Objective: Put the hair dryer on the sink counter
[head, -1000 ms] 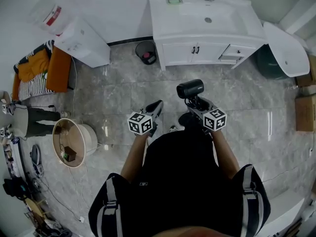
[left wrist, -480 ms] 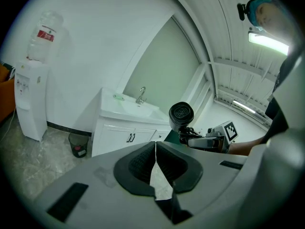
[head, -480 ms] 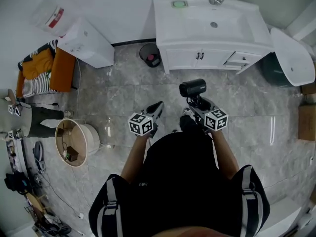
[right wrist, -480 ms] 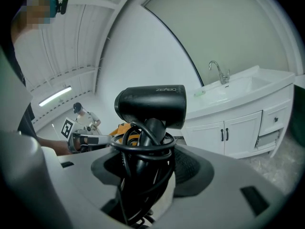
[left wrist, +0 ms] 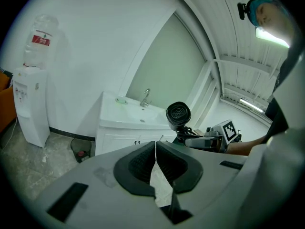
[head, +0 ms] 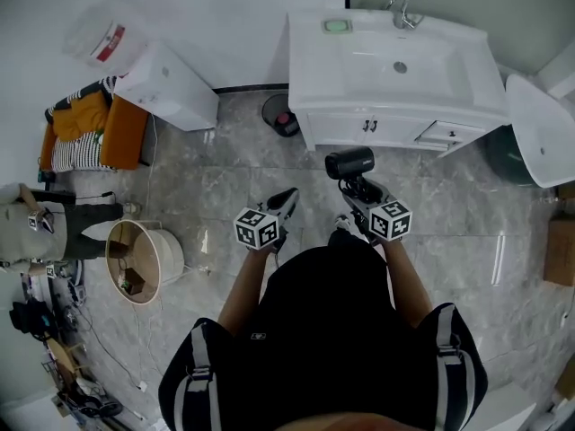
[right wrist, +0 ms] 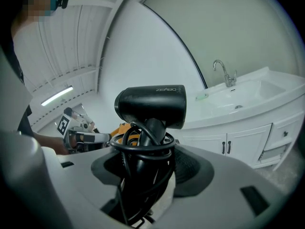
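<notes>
The right gripper (right wrist: 150,168) pinches the hair dryer (right wrist: 151,106) by its cord-wrapped handle, well short of the bench (head: 310,65). The dryer looks rigid, smooth and top-heavy, so a low hold on the handle suits it. The left gripper (left wrist: 155,162) is pressed together, empty.

Your left hand-held gripper (head: 287,197) sits just left of the frame's centre, its jaws pressed together with nothing between them. Your right hand-held gripper (head: 356,189), just right of centre, has its jaws clamped on the cord-wrapped handle of the hair dryer (head: 349,162). Both bare forearms reach forward side by side, toward the top of the frame.
</notes>
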`<state>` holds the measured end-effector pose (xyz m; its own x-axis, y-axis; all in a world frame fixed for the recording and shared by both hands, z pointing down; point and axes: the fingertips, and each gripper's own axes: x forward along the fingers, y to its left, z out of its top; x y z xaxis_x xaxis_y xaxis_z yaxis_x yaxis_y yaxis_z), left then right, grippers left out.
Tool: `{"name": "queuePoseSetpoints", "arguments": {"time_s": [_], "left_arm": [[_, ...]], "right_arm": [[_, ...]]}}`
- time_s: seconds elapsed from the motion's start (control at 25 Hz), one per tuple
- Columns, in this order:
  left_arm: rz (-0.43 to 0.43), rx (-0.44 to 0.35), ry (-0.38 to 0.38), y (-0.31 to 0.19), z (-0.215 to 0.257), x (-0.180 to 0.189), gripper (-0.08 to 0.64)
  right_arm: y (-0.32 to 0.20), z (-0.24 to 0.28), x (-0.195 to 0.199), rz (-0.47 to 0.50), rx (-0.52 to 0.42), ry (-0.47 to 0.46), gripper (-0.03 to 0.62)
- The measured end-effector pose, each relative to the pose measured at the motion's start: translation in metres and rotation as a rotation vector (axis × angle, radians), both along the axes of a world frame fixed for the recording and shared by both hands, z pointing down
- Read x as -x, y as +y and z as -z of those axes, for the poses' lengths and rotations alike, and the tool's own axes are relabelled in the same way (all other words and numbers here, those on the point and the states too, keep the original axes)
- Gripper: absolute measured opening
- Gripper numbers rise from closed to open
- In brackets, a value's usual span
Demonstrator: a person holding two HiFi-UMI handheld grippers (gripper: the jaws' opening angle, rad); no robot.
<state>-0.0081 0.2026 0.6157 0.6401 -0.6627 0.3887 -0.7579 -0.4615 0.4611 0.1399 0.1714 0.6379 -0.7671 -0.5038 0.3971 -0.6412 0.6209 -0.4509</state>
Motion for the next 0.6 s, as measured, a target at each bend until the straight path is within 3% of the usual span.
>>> {"name": "queuePoseSetpoints", "arguments": {"time_s": [0.6], "left_arm": [[0.069,0.01,0.013,-0.051,-0.007,-0.016,0.019]], "right_arm": [[-0.068,-0.011,-0.021,0.024,0.039,-0.001,0.31]]}}
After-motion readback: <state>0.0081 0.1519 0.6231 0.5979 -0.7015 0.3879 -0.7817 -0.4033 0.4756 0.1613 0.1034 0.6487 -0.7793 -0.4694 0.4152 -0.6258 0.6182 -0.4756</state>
